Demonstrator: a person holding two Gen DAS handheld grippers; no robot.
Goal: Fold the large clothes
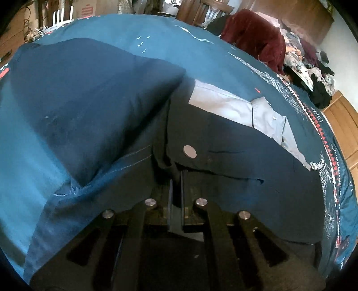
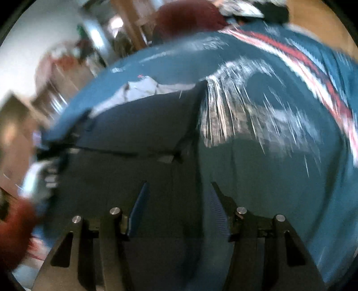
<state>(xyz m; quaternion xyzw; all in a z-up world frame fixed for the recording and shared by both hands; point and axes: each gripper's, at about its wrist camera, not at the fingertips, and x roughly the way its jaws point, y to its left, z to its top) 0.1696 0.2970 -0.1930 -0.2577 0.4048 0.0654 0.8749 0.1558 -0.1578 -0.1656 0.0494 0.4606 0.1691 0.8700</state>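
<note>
Lying on the bedspread (image 1: 201, 44), the dark trousers (image 1: 235, 161) were pinched at the waistband by the clenched left hand-held gripper (image 1: 176, 179). The right hand-held gripper (image 2: 179, 190) hovered released above them. That thin bite could slip, spoiling the fold.

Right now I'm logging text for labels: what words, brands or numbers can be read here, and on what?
"PARIS", partly legible: white print along the teal patterned bedsheet edge, left wrist view.
Red print on the cardboard box: too small to read.
Dark navy trousers' round metal button: no readable text.
Right wrist view: too blurred.
</note>
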